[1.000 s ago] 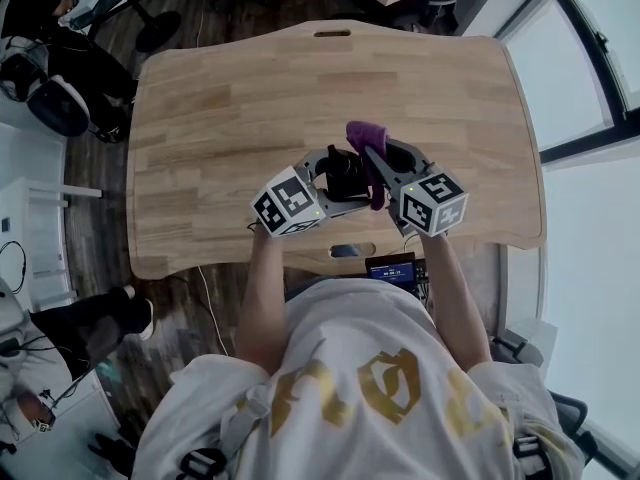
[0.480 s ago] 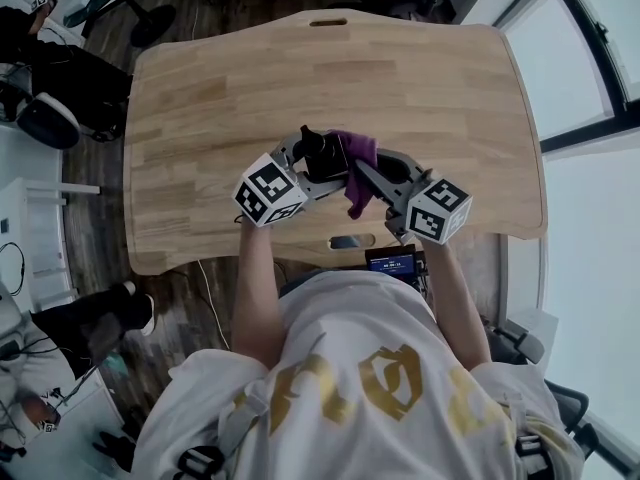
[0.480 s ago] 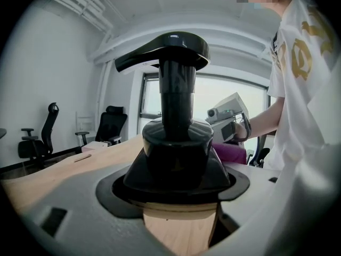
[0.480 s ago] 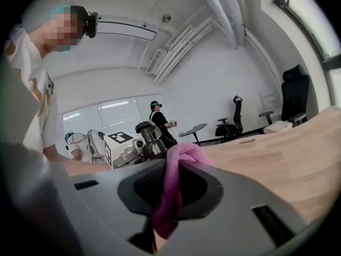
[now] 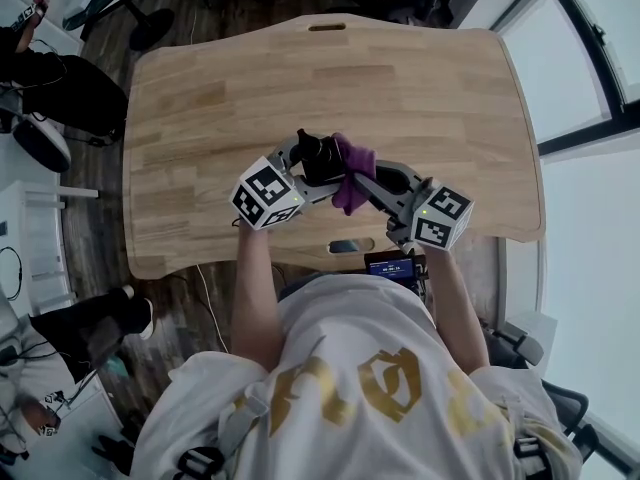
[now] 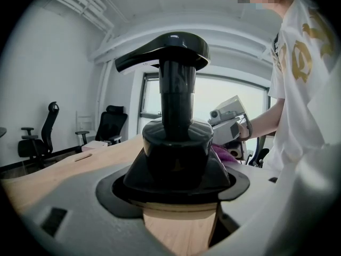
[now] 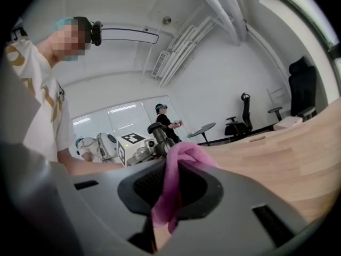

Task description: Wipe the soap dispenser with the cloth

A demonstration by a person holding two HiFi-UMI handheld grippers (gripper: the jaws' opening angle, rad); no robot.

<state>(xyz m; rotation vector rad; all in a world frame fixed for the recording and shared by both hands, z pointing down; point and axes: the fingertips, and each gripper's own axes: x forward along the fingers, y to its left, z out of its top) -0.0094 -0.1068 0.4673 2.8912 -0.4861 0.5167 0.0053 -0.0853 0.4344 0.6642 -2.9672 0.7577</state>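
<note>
Our left gripper (image 6: 178,190) has its two jaws closed round the broad base of the glossy black plastic pump soap dispenser (image 6: 176,143), the dark pads pressing its flanks on either side, so the bottle is clamped upright with its spout head high above the jaws. We judge this hold is there to steady it: a tall, narrow-necked bottle would tip or slide under a sideways rub. Our right gripper (image 7: 170,193) is pinching the purple-pink soft cloth (image 7: 178,161), jaws pressed together on a bunched fold that rises above the pads in a rounded hump and trails below them. That hump is what we want leading, since soft fabric and not hard grey plastic should meet the bottle. In the head view the cloth lies right against the dispenser's right side, between the two grippers, which converge from either flank. It looks to be touching the body, though we cannot be certain of contact. In the right gripper view the pump neck shows just behind the fabric. The dispenser stands on the pale wooden table (image 5: 420,88), near its front edge and about midway across, close in front of us, which keeps both arms bent and the work under the head camera. We take the wiping to be under way on this one side; the far side is hidden. The main risk we see is the loose tail of cloth snagging on the spout.
</note>
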